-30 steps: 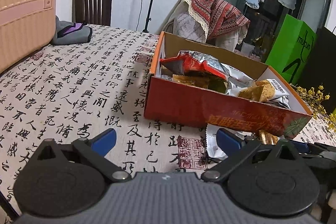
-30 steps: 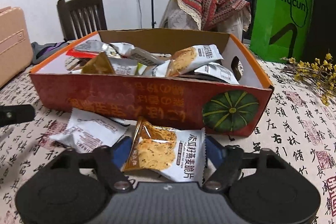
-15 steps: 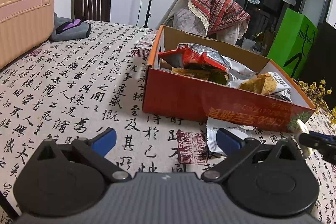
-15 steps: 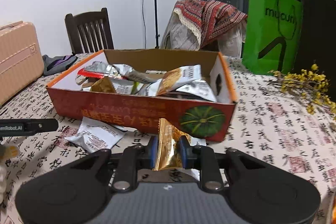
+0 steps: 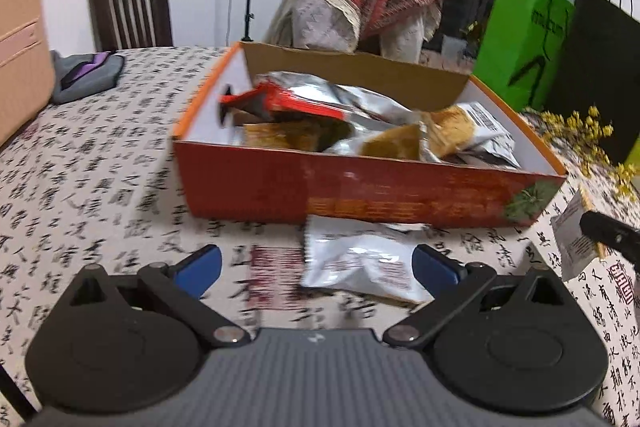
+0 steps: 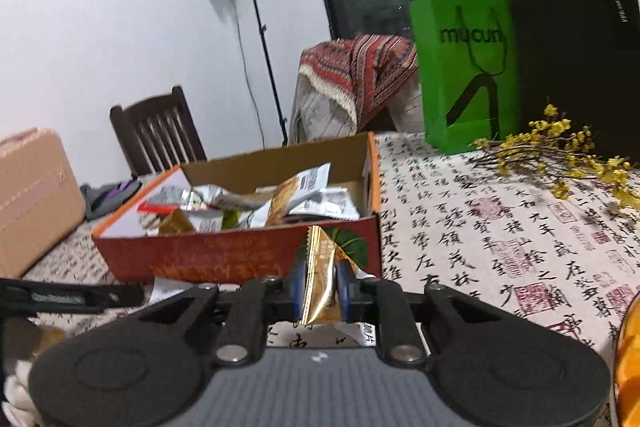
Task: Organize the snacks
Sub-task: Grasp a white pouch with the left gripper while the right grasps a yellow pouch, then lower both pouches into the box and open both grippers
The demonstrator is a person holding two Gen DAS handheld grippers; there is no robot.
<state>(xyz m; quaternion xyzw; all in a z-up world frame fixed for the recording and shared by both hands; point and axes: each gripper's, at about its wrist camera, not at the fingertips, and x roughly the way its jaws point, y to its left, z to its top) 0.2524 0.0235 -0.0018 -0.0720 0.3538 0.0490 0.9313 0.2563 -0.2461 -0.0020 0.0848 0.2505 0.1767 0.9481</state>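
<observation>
An orange-red cardboard box (image 5: 360, 195) (image 6: 200, 255) on the calligraphy tablecloth holds several snack packets. In the right wrist view, my right gripper (image 6: 322, 289) is closing its jaws, and the blue pads pinch a gold-backed cracker packet (image 6: 320, 255) held on edge above the table, in front of the box's right corner. The left wrist view shows that packet (image 5: 572, 235) in a black finger (image 5: 608, 233) at the right edge. My left gripper (image 5: 316, 267) is open low over the table. A silver packet (image 5: 360, 263) lies between its fingertips, untouched, against the box front.
Behind the box stand a green paper bag (image 6: 464, 67), a black bag (image 6: 576, 59) and a cloth-draped chair (image 6: 356, 79). Yellow flower sprigs (image 6: 560, 151) lie on the right. A pink suitcase (image 5: 20, 47), a grey pouch (image 5: 88, 75) and a dark chair (image 5: 128, 3) are on the left.
My right gripper shut on the cracker packet, turned it on edge and lifted it toward the box's right corner. My left gripper slid right, so the silver packet now lies between its open fingers.
</observation>
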